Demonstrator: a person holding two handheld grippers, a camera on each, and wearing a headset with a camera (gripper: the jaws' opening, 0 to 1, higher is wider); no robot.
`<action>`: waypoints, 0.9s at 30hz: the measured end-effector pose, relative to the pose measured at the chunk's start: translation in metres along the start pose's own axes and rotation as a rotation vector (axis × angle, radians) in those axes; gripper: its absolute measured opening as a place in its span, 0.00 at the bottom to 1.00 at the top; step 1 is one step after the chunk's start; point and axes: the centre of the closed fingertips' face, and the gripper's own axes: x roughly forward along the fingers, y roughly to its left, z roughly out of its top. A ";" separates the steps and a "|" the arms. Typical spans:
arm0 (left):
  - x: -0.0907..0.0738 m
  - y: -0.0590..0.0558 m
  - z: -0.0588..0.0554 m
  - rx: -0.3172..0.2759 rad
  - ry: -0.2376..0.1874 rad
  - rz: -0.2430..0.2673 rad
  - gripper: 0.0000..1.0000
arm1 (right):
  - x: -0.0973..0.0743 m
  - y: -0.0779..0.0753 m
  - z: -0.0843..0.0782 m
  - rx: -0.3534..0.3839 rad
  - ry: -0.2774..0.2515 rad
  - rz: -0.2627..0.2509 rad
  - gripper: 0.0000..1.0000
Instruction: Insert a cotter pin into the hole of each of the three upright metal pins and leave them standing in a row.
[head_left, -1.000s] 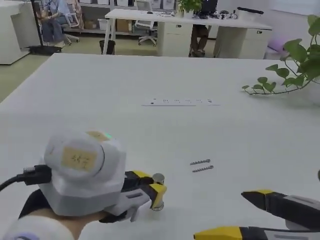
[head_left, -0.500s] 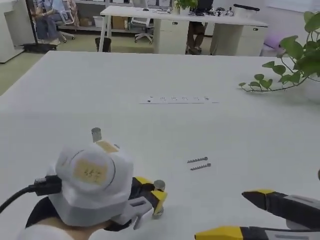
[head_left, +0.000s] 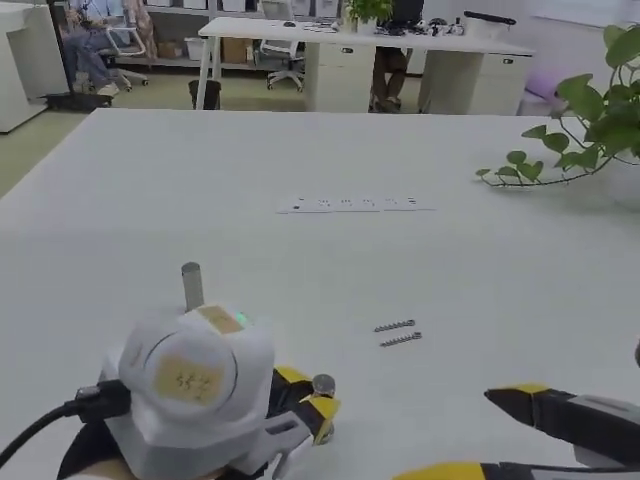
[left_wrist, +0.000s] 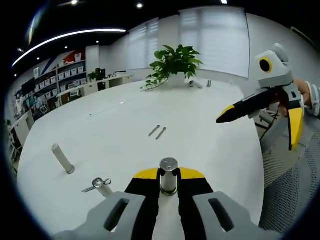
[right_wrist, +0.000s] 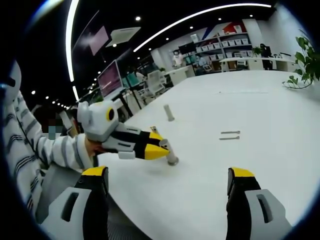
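- Head view?
- Left gripper (head_left: 318, 408): fingers pinch an upright metal pin (head_left: 323, 384) on the tabletop (head_left: 450, 260). Second pin (head_left: 191, 284) stands beyond. Two loose cotter pins (head_left: 398, 332) lie to the right.
- Left gripper view?
- Third pin (left_wrist: 102, 185), with a cotter pin through it, just beside the fingers.
- Right gripper view?
- Right gripper (right_wrist: 167, 173): fingers spread wide, holding nothing.

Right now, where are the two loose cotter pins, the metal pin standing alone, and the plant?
cotter pins (head_left: 397, 326): head view, middle of the farther one.
metal pin standing alone (head_left: 191, 288): head view, middle of its shaft.
plant (head_left: 580, 94): head view, a large leaf.
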 end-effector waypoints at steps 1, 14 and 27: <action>0.000 -0.002 -0.001 -0.020 0.002 -0.011 0.11 | 0.000 0.000 0.000 0.000 0.000 0.000 1.00; -0.007 -0.003 0.014 0.035 -0.064 -0.013 0.30 | -0.002 -0.004 0.005 -0.009 -0.006 0.004 1.00; -0.037 -0.013 0.035 -0.014 -0.150 -0.034 0.62 | -0.006 -0.007 0.015 -0.039 -0.015 0.019 0.98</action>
